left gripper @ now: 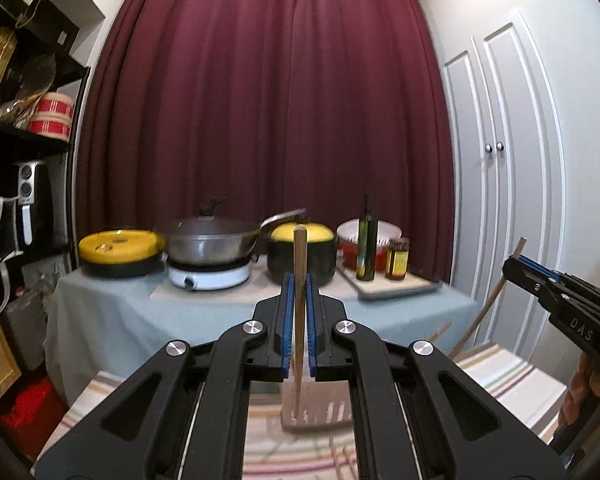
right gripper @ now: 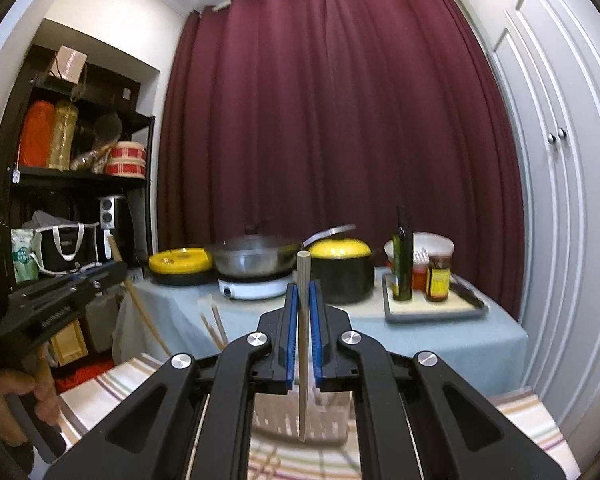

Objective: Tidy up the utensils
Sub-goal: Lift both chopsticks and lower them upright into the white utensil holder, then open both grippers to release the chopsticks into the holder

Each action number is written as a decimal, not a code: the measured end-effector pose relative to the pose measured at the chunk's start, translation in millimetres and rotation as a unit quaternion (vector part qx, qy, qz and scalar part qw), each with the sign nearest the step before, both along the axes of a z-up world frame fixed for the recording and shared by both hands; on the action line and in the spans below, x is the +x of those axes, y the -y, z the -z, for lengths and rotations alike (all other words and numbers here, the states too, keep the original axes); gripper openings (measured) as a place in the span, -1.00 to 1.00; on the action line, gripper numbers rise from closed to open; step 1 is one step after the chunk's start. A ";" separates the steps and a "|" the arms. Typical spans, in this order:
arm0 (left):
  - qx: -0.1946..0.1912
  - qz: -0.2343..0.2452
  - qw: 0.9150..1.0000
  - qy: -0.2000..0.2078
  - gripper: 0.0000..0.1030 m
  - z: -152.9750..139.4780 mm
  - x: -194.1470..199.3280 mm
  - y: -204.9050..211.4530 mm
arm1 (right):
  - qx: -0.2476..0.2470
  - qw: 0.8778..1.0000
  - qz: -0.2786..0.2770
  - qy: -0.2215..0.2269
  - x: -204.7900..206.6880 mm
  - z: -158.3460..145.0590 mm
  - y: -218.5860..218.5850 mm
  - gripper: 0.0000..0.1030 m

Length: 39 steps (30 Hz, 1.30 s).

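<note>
L gripper (left gripper: 299, 300): jaws narrow, blue pads clamped on a wooden chopstick (left gripper: 299, 280), stick near vertical, top end above the pads, lower end down over a slotted pinkish holder (left gripper: 316, 412) on the striped cloth (left gripper: 512, 376).

R gripper (right gripper: 304, 308): same story, jaws narrow on a paler chopstick (right gripper: 303, 320), upright, tip hanging just in front of / over the holder (right gripper: 300, 420); can't tell if it's inside the rim.

View diffs:
- L wrist cam shows R gripper from the side at frame right, its stick (left gripper: 488, 300) tilted, plus loose sticks (left gripper: 440, 330) poking up nearby. Holder seen w/ slots, mostly hidden by linkage.
- R wrist cam shows L gripper at frame left w/ the person's hand (right gripper: 24, 396) on the grip, its stick slanting down-right. Two more sticks (right gripper: 214, 326) stand near the holder. Loose ones (right gripper: 270, 462) lie on the cloth below.

Room: the two grippers well apart. Blue-cloth table (right gripper: 460, 332) w/ pots, wok and bottle tray sits behind, apart from the holder. Shelf unit (right gripper: 80, 176) left, white doors (right gripper: 556, 200) right.
</note>
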State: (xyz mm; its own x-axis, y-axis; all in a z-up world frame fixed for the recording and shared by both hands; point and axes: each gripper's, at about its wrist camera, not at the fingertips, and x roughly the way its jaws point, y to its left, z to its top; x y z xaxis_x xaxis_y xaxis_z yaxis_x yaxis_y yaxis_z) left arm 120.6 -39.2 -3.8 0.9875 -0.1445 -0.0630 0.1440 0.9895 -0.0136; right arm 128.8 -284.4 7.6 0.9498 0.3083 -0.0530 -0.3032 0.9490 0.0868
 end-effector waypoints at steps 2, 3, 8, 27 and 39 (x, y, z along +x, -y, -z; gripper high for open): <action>-0.009 0.007 1.000 0.005 -0.88 -8.7 9.6 2.3 | -0.001 1.000 -0.001 0.011 8.1 -8.1 -2.5 -0.87; -0.013 0.010 1.000 0.008 -0.88 -13.3 15.5 3.6 | 0.000 1.000 -0.001 0.015 12.6 -11.0 -2.9 -0.87; -0.006 0.013 1.000 0.021 -0.88 -27.6 40.8 11.6 | 0.001 1.000 0.004 0.031 36.6 -21.2 -5.0 -0.87; 0.006 0.010 0.998 -0.054 -0.88 35.5 134.3 18.2 | -0.021 0.998 0.011 -0.055 120.5 41.2 -16.6 -0.87; 0.006 0.012 0.996 -0.090 -0.64 58.8 147.7 15.8 | -0.036 0.996 0.007 -0.082 130.4 60.8 -25.7 -0.72</action>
